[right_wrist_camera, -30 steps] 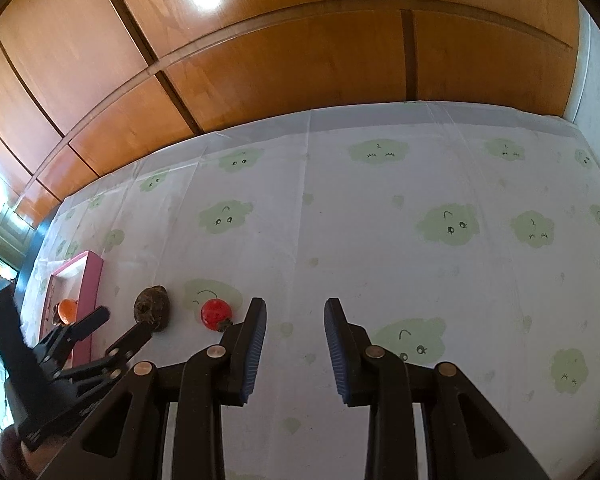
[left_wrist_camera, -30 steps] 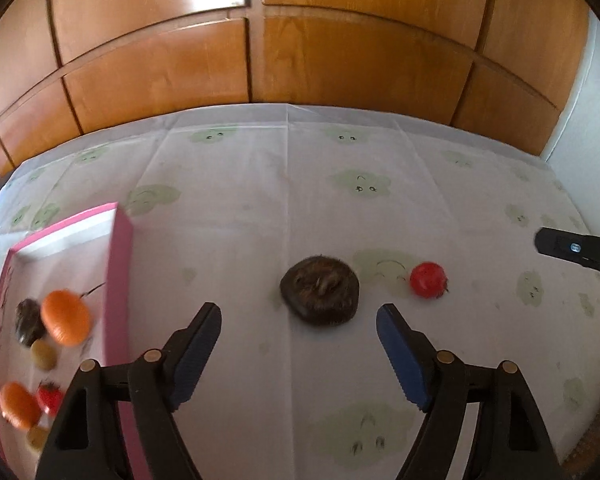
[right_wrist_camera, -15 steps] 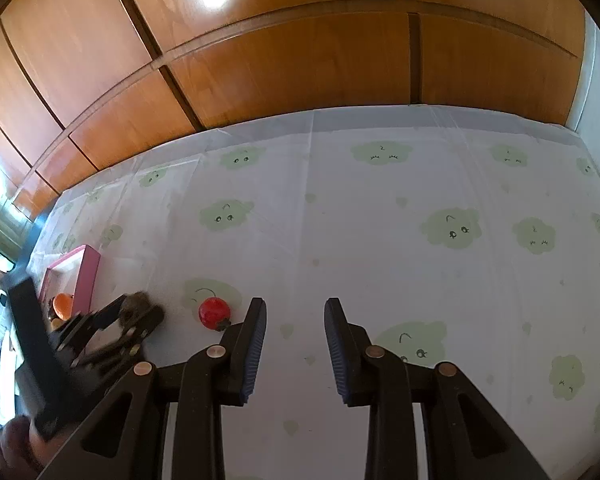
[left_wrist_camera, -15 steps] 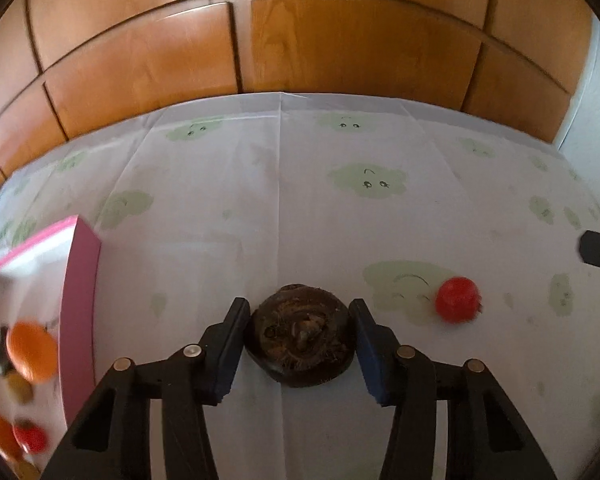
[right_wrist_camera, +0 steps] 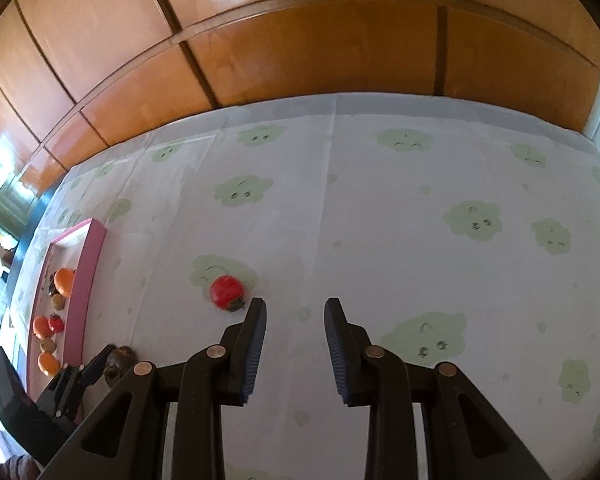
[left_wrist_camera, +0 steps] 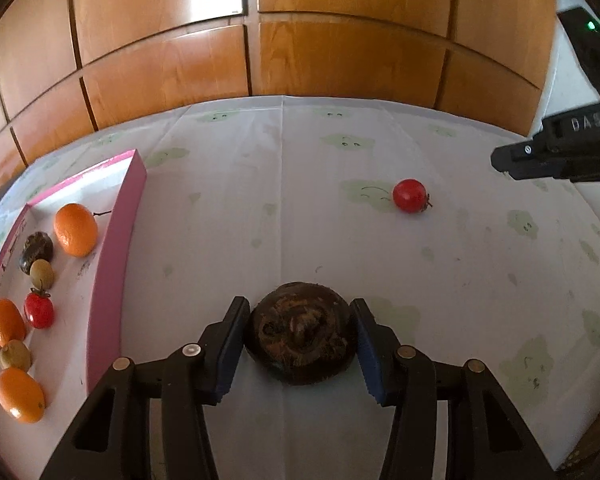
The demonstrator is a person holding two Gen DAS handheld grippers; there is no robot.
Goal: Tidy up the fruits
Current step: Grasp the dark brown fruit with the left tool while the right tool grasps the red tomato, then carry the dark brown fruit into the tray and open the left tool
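Observation:
My left gripper (left_wrist_camera: 300,340) is shut on a dark brown round fruit (left_wrist_camera: 302,338), its blue pads pressed against both sides, held above the cloth. A red tomato (left_wrist_camera: 410,195) lies on the cloth farther ahead to the right; it also shows in the right wrist view (right_wrist_camera: 227,291), just left of the left fingertip. My right gripper (right_wrist_camera: 295,320) is open and empty above the cloth. The pink tray (left_wrist_camera: 112,280) at the left holds oranges (left_wrist_camera: 75,229), a small tomato, kiwis and a dark fruit.
The table wears a white cloth with green cloud faces (right_wrist_camera: 472,220). A wooden panelled wall (left_wrist_camera: 340,52) stands behind it. The right gripper's body (left_wrist_camera: 560,152) shows at the right edge of the left wrist view. The left gripper (right_wrist_camera: 84,376) shows at lower left in the right wrist view.
My left gripper closed on the dark brown fruit, then drew back and left with it, toward the pink tray. The right gripper stayed open and shifted slightly toward the tomato.

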